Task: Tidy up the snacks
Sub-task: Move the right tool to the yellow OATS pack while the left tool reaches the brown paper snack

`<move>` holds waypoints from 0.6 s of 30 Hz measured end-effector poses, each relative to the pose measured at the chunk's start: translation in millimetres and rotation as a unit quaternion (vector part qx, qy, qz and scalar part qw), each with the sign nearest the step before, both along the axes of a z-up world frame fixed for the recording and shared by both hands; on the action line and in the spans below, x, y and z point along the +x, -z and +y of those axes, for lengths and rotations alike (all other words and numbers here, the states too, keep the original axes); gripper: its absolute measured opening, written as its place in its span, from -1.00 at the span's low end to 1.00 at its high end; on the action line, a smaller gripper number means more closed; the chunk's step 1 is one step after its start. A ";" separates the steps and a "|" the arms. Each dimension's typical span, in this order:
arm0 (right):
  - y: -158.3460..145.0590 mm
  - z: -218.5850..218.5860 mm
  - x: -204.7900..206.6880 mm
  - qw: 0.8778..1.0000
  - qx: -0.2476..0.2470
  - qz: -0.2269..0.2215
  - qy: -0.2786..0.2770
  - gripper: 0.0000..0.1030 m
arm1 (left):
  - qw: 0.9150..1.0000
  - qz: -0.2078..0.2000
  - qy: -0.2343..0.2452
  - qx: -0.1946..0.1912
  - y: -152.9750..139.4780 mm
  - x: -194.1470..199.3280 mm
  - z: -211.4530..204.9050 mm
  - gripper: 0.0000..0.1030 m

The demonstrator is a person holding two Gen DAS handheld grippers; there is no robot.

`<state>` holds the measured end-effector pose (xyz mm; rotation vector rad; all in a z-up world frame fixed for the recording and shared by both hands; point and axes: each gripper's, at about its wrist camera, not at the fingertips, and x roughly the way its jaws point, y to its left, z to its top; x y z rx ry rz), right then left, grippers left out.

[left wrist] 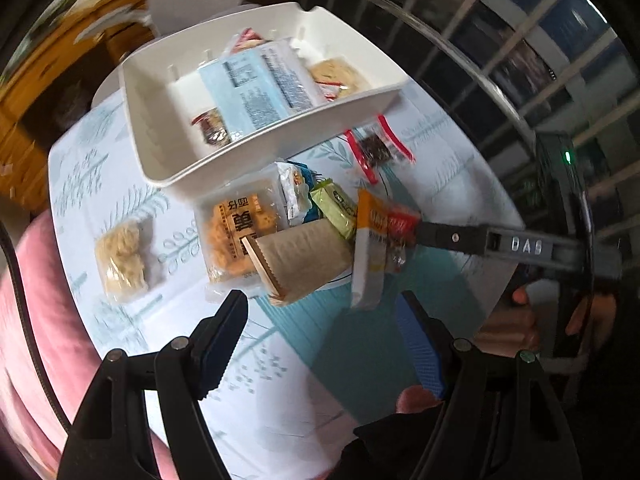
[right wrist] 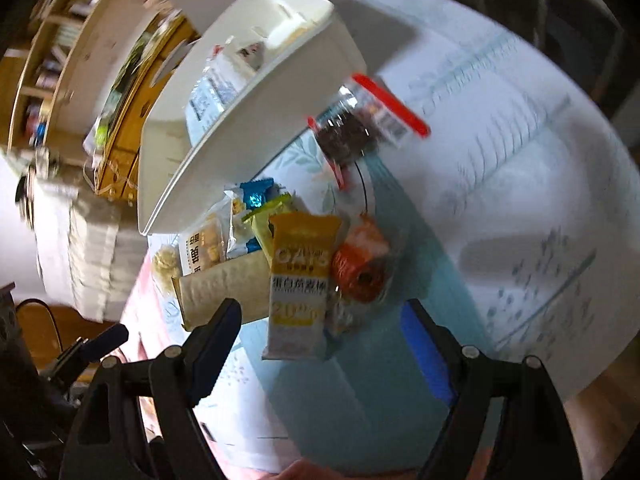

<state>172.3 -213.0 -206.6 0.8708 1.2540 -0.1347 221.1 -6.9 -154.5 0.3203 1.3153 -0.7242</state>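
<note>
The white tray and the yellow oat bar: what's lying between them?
In the right wrist view, a green packet and a blue-and-white packet lie between the white tray and yellow oat bar.

- You are viewing a white bin (left wrist: 276, 136), already holding a pale blue packet (left wrist: 256, 84).
- Beside it, a heap is lying: a yellow oat bar (right wrist: 298, 280), a beige wafer pack (left wrist: 298, 262), a green packet (left wrist: 334, 210).
- A pale noodle cake (left wrist: 120, 260) is sitting apart.
</note>
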 end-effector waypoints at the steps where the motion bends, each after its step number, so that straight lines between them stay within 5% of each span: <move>1: 2.6 1.5 -1.6 1.000 0.006 0.004 0.009 0.60 | 1.000 -0.006 0.017 0.006 1.2 -0.9 -2.0 0.47; 7: 22.1 8.2 -15.1 0.995 0.059 0.023 0.079 0.60 | 0.989 -0.049 0.139 0.018 11.3 -7.1 -18.1 0.58; 18: 44.8 25.1 -17.1 0.983 0.111 0.048 0.141 0.60 | 0.956 -0.115 0.262 0.059 45.9 -7.4 -40.1 0.59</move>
